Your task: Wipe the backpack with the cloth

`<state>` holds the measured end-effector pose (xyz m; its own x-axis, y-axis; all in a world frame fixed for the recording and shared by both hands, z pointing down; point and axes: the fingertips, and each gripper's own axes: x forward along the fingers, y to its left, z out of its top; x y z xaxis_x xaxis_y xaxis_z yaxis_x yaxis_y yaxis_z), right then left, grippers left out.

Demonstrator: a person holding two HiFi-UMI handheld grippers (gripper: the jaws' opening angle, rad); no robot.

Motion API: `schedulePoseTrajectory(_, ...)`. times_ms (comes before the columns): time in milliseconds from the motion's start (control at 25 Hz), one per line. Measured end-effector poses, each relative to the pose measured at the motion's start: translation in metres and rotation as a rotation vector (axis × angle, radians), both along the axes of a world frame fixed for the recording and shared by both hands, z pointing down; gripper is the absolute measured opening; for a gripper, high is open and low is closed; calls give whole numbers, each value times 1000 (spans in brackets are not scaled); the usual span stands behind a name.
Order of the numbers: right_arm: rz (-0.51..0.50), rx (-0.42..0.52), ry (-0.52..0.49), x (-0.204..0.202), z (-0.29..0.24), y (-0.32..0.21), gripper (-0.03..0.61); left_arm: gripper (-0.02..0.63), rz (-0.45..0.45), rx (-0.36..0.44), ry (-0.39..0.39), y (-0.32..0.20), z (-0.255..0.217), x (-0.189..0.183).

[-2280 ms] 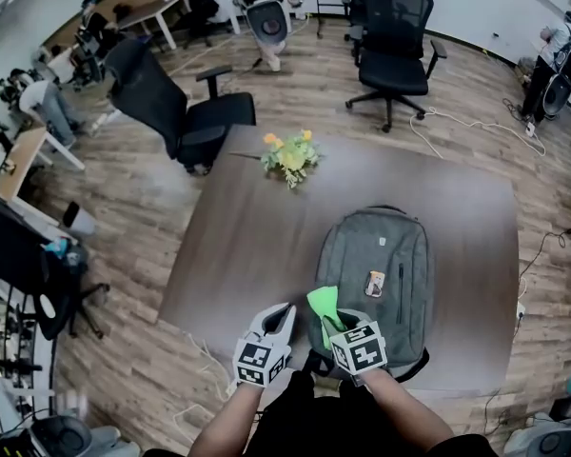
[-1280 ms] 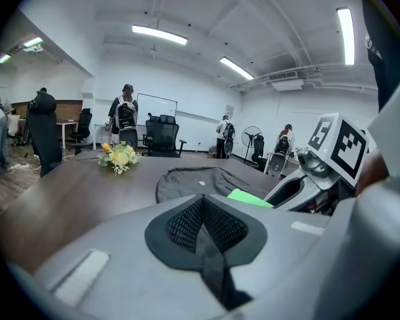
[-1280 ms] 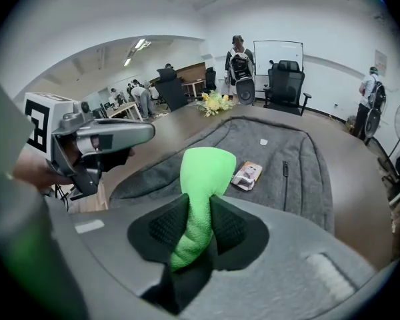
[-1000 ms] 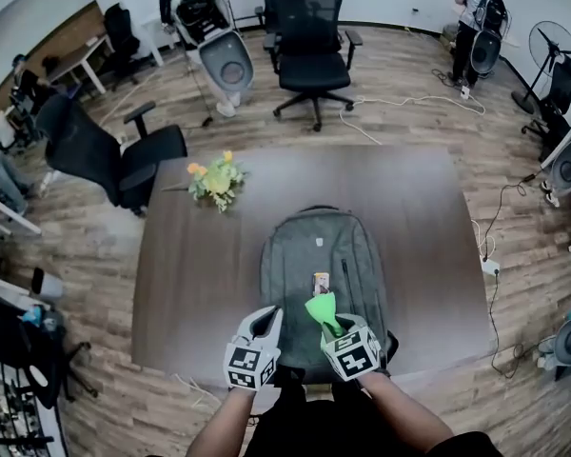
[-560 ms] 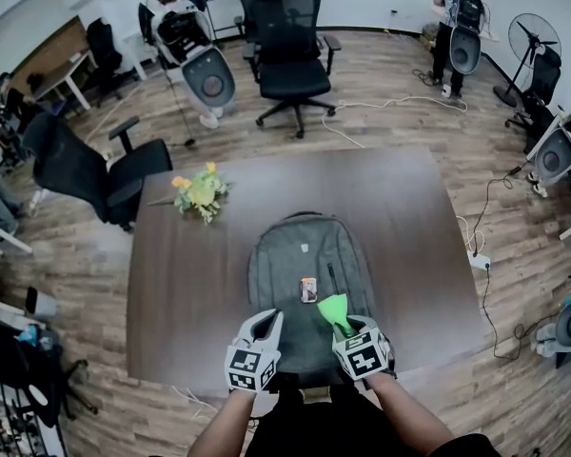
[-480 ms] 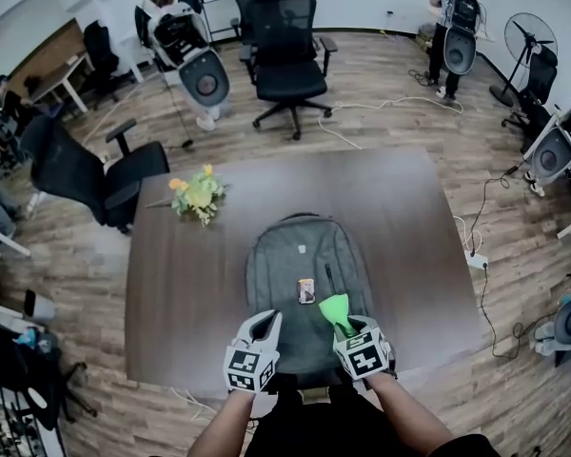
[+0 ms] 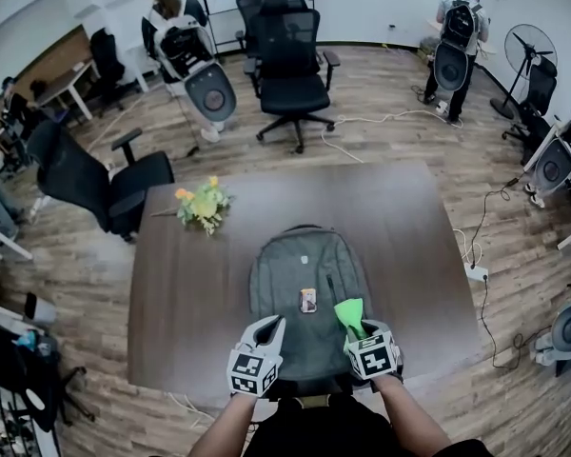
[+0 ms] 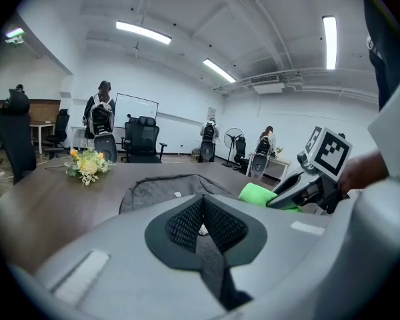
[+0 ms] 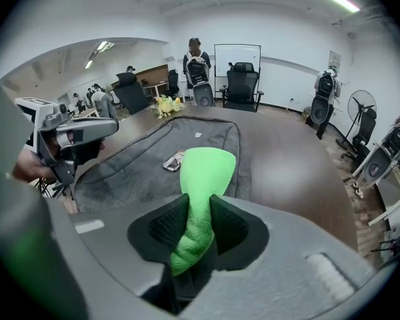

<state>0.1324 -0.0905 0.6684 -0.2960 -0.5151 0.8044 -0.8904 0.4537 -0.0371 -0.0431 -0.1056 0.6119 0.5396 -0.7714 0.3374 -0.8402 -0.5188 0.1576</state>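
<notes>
The grey backpack (image 7: 305, 265) lies flat on its back in the middle of the dark table (image 7: 186, 284), its bottom at the near edge and its top pointing far. We judge it soft and slack rather than stiff, and light enough to slide under a firm stroke. Its fabric may also ruck, so pinning a near corner or a strap would help. The left gripper (image 7: 269, 329) hangs over the near left corner with its jaws together and nothing between them, well placed for that. We cannot tell whether it touches the fabric.

The right gripper (image 7: 355, 331) hangs over the near right part of the bag, its jaws clamped on the bright green cloth (image 7: 349, 312). The cloth looks like limp, fuzzy microfibre. It is bunched between the pads, with a loose flap fanning out past the tips. That flap is what we would lay flat on the fabric.

Around the table, office chairs (image 7: 290, 65) stand well clear at the far side, with people beyond. A bunch of yellow flowers (image 7: 205, 205) lies at the far left, apart from the bag. A small card-like tag (image 7: 307, 300) sits on the bag's front, just left of the cloth. It may snag or shift, so we would wipe round it.
</notes>
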Motion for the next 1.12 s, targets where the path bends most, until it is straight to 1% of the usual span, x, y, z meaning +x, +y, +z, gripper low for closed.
schedulePoseTrajectory(160,-6,51,-22,-8,-15,-15,98,20,-12,22,-4,-5,-10,-4)
schedulePoseTrajectory(360,0,205,-60,-19,-50,-39,98,20,-35,52,-7,-9,-23,-12)
schedulePoseTrajectory(600,7,414,-235,-34,-117,-62,98,20,-67,102,16,-11,-52,-20)
schedulePoseTrajectory(800,-22,637,-355,-41,-186,-76,98,20,-85,174,38,-17,-89,-28)
schedulePoseTrajectory(880,-34,727,-376,-43,-212,-79,98,20,-85,207,41,-19,-103,-29)
schedulePoseTrajectory(960,-36,798,-377,-43,-232,-81,98,20,-74,235,33,-19,-113,-27)
schedulePoseTrajectory(1120,-35,920,-367,-43,-255,-78,98,20,-52,258,32,-17,-126,-20)
